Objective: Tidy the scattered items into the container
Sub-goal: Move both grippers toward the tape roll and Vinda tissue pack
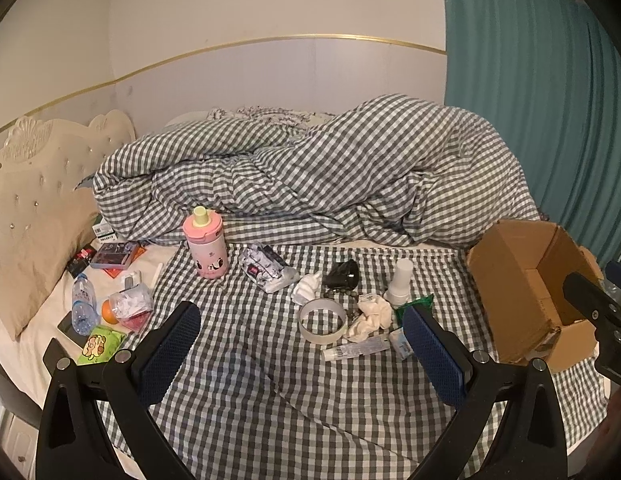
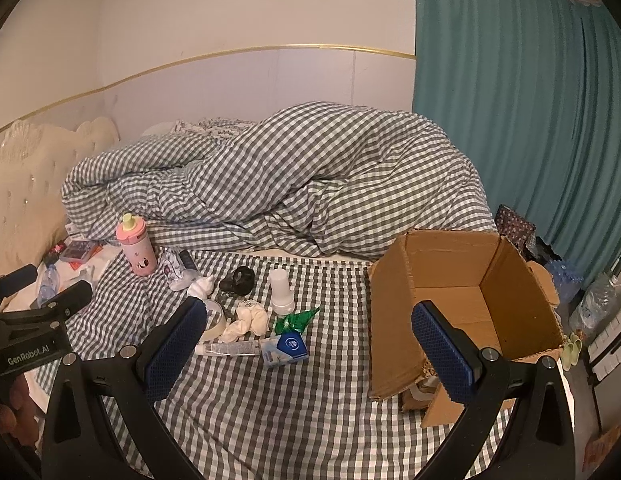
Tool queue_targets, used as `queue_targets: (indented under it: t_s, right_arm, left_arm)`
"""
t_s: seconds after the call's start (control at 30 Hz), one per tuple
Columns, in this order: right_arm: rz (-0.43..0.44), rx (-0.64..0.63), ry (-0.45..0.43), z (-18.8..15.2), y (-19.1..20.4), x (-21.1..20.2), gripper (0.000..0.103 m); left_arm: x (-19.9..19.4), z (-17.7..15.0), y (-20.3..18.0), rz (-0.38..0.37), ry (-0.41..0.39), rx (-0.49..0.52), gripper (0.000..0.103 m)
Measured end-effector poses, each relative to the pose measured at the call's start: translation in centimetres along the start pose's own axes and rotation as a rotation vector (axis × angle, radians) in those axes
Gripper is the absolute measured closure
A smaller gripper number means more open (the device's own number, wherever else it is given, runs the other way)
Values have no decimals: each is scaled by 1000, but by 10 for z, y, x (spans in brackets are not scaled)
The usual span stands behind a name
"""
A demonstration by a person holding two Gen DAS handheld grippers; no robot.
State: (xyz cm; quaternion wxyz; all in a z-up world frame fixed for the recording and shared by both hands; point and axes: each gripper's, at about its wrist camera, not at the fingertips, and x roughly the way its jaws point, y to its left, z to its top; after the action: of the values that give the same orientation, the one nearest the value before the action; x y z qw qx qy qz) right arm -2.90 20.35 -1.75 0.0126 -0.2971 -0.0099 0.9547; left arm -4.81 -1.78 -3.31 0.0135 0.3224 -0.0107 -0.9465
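Left wrist view: left gripper (image 1: 301,350) gapes over tape roll (image 1: 322,321); right gripper (image 2: 306,350) spread, empty.

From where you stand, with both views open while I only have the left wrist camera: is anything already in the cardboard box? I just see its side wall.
Observer: Nothing that I can see. The right wrist view looks into the cardboard box, and the floor in view is bare.

Reviewer: What is the small carton half hidden behind my gripper's finger?

Observer: A white and blue carton with a round blue logo, lying beside the white tube.

Reviewer: And the right gripper, is it holding anything?

Observer: No. The right gripper is open and empty above the checked sheet, like the left gripper.
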Motion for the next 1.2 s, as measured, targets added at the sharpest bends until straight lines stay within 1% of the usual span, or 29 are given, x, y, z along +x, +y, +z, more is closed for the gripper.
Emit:
queue_targets:
  t_s: [0.33,0.83,0.97,1.2]
  right_arm:
    - [36,-29,46,-4,7,39,0]
    - [62,-80,141,-19,23,100,0]
    - [75,-90,171,-22,26,120,0]
    - [79,-89,242,-39,23,158,0]
  left_arm:
    - [40,0,11,9,47,-4,0]
    - [113,-18,18,28,151,6,0]
    - [133,-21,21,35,176,11,0]
    - [168,-29,25,36,217,15,0]
